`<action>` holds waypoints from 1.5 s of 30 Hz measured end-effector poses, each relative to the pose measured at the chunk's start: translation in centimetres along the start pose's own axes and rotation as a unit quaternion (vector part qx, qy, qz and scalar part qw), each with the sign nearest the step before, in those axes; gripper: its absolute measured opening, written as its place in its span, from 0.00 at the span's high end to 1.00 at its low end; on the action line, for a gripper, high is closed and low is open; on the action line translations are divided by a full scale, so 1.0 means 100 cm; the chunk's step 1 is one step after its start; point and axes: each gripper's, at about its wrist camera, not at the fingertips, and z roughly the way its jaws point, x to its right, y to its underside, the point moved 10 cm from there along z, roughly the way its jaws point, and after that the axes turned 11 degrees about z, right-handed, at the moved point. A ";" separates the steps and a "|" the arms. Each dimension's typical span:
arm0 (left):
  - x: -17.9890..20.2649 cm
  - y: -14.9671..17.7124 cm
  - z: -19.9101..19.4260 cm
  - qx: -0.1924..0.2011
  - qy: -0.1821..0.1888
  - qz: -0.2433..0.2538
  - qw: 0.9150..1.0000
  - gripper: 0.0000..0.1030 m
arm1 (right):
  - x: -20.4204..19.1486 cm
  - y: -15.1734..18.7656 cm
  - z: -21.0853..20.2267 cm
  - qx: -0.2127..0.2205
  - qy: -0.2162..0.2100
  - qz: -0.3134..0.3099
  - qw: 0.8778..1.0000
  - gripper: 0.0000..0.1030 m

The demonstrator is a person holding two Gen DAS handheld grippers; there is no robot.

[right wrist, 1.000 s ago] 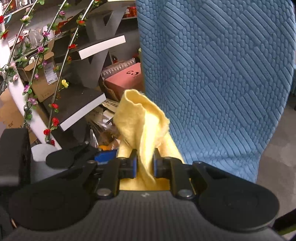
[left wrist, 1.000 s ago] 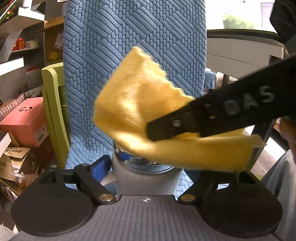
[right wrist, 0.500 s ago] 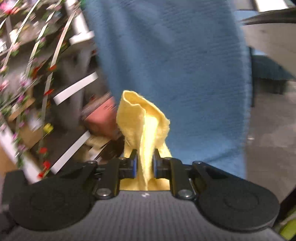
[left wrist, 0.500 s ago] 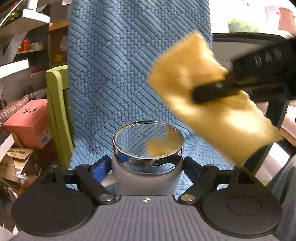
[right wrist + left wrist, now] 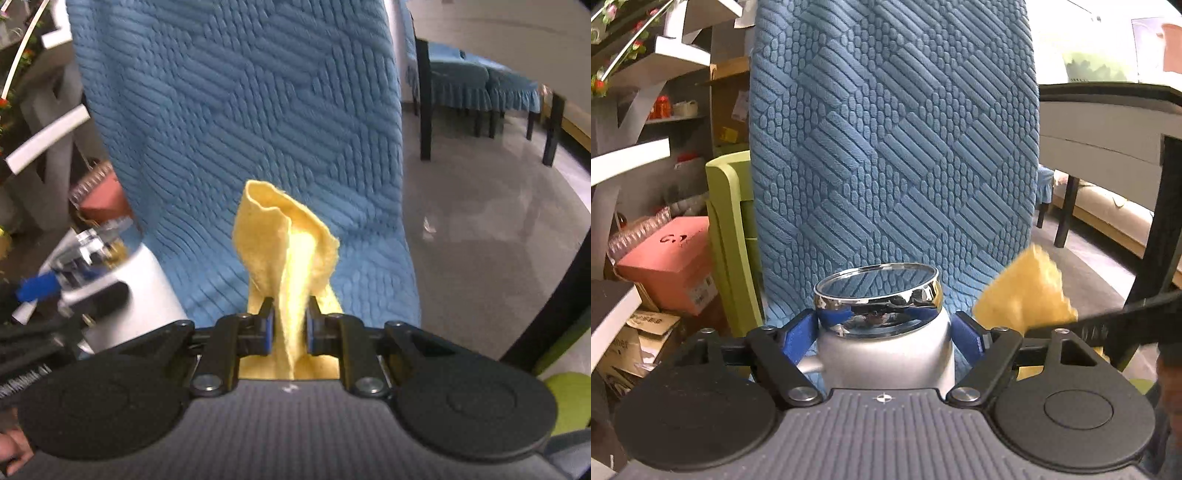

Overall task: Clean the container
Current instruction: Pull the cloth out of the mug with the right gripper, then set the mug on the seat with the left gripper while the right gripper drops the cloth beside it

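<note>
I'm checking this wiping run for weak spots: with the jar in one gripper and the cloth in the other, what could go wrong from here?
1. The left gripper is closing its jaws on the smooth white jar, whose polished metal rim sits above the pads; it could slip or tilt.
2. The right gripper pinches only a fold of the yellow cloth, which might pull free while wiping.

Bright indoor light, glare blowing out the left-wrist view's upper right; fisheye bending at edges; right-wrist view motion-blurred at left.
</note>
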 end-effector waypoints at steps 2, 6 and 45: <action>0.000 0.000 0.002 0.000 -0.003 0.004 1.000 0.21 | 0.001 0.003 0.009 -0.011 0.004 0.003 1.000 0.83; 0.003 0.000 0.005 -0.005 -0.002 0.015 1.000 0.21 | 0.005 0.016 0.024 -0.039 0.018 0.007 0.999 0.83; 0.005 -0.029 -0.091 -0.051 0.008 -0.004 0.999 0.00 | -0.020 0.007 -0.087 0.026 0.026 0.006 0.999 0.08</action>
